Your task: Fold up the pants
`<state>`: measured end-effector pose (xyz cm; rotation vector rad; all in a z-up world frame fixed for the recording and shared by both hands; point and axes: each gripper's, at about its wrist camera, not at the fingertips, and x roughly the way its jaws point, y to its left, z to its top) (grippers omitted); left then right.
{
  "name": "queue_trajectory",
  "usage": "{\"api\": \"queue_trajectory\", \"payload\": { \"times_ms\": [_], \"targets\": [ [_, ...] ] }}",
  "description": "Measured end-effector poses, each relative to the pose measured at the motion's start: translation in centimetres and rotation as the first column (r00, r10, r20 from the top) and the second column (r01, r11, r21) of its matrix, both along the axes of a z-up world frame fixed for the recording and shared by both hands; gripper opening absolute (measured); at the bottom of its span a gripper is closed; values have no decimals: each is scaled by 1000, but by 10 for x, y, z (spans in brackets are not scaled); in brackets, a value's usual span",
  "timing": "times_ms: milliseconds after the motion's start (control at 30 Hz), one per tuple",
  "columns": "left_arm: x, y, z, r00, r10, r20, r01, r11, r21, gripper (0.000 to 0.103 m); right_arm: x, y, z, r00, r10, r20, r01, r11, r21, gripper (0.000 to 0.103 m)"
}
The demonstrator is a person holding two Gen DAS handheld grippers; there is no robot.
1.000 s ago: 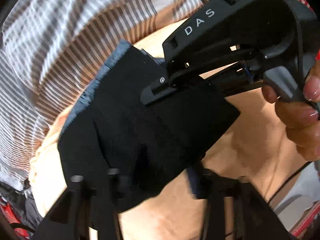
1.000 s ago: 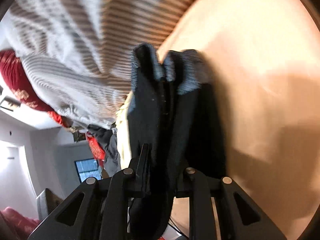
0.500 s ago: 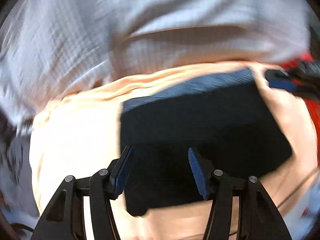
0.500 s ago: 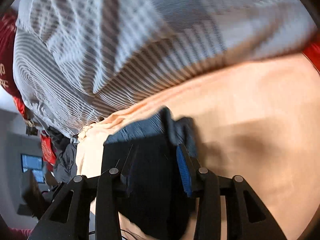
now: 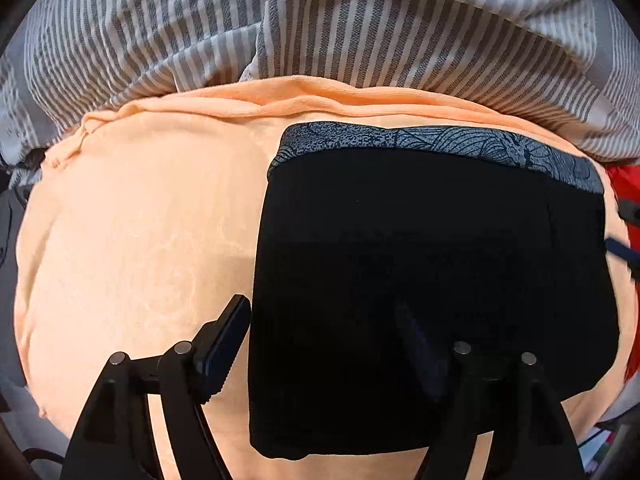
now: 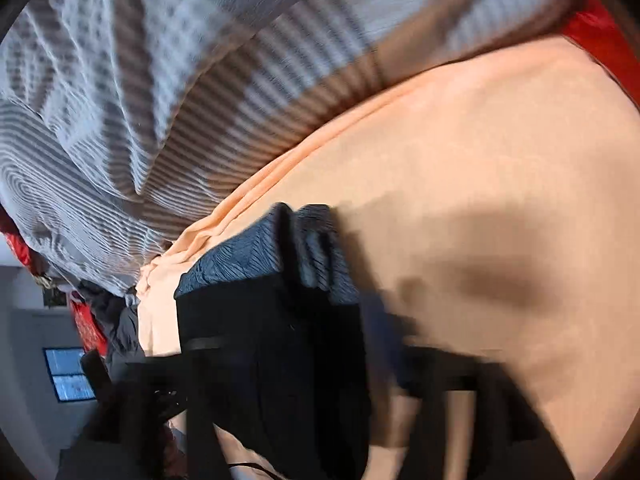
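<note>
Black pants [image 5: 432, 288] folded into flat rectangle, lying on orange cloth [image 5: 132, 240], right of centre in left wrist view. Patterned blue-grey waistband [image 5: 436, 146] along 12 o'clock edge. Striped grey-white fabric [image 5: 360, 32] bunched beyond orange cloth at 12 o'clock. Left gripper [image 5: 320, 344] pointing down over 6 o'clock edge of pants, jaws opening, apart, pads clear of fabric. Right gripper [image 6: 304, 364] blurred, jaws opening, pants [image 6: 276, 360] between fingers, no visible pinch. Red item [image 6: 600, 44] at 2 o'clock.
</note>
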<state>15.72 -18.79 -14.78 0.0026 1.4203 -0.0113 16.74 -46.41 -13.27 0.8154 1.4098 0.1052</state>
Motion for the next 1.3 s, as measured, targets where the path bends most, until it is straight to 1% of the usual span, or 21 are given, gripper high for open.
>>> {"api": "queue_trajectory", "payload": {
  "times_ms": [67, 133, 167, 200, 233, 267, 300, 333, 367, 400, 433, 500, 633, 733, 800, 900, 967, 1067, 1133, 1233, 1300],
  "targets": [
    [0, 1, 0, 1000, -4, 0, 4, 1000, -4, 76, -9, 2, -18, 997, 1, -81, 4, 999, 51, 75],
    [0, 1, 0, 1000, -14, 3, 14, 1000, 6, 76, -14, 10, -38, 990, -11, -144, 30, 991, 132, 58],
    [4, 1, 0, 1000, -15, 1, 15, 1000, 11, 76, -15, 12, -42, 988, -33, -149, 57, 986, 155, 42],
    [4, 0, 3, 1000, -14, -1, 14, 1000, 19, 76, -13, 13, -40, 990, -52, -132, 71, 986, 149, 38],
    [5, 1, 4, 1000, -13, -1, 13, 1000, 18, 76, -8, 14, -36, 994, -56, -96, 71, 984, 163, 22],
    [9, 3, 3, 1000, -11, -1, 11, 1000, 13, 76, -1, 15, -31, 996, -59, -62, 69, 980, 185, 17],
    [9, 3, 4, 1000, -9, 1, 9, 1000, -2, 76, 8, 17, -27, 998, -52, -37, 58, 980, 191, 16],
    [9, 2, 5, 1000, -11, 0, 11, 1000, -20, 76, 18, 19, -22, 1000, -29, -7, 29, 983, 179, 15],
    [9, 0, 4, 1000, -17, -3, 16, 1000, -20, 76, 28, 23, -18, 1000, 7, 12, -9, 990, 140, 15],
    [8, -3, 3, 1000, -23, -5, 23, 1000, -7, 76, 36, 27, -17, 999, 49, 3, -49, 996, 77, 16],
    [7, -6, 1, 1000, -30, -10, 30, 1000, 2, 76, 40, 31, -17, 996, 85, -26, -85, 996, 7, 21],
    [7, -9, -2, 999, -41, -19, 41, 999, 19, 76, 38, 37, -11, 992, 118, -49, -121, 991, -65, 25],
    [8, -7, -3, 999, -38, -22, 39, 999, 10, 77, 19, 48, 14, 987, 158, -39, -162, 971, -177, 27],
    [8, -6, -4, 999, -33, -21, 33, 999, 14, 81, 6, 59, 31, 982, 188, -4, -185, 961, -205, 27],
    [8, -4, -5, 999, -22, -23, 22, 1000, 7, 81, -3, 72, 38, 974, 228, 7, -221, 951, -218, 28],
    [9, -5, -8, 999, -27, -22, 27, 1000, 13, 81, -10, 86, 39, 962, 271, 3, -260, 925, -277, 35],
    [9, -4, -7, 999, -27, -21, 27, 1000, 13, 81, -14, 87, 38, 968, 251, -12, -244, 927, -286, 36],
    [9, -4, -7, 999, -26, -23, 26, 1000, 10, 81, -22, 89, 52, 969, 246, 17, -225, 911, -346, 36],
    [8, -4, -6, 999, -28, -18, 28, 1000, 10, 81, -24, 94, 59, 962, 268, 44, -235, 904, -357, 36],
    [7, -4, -7, 1000, -25, -19, 25, 1000, 10, 81, -25, 99, 52, 953, 303, 15, -276, 886, -372, 38],
    [7, -3, -6, 999, -26, -20, 26, 1000, 11, 81, -26, 97, 39, 955, 295, -29, -285, 890, -355, 37]
  ]
}}
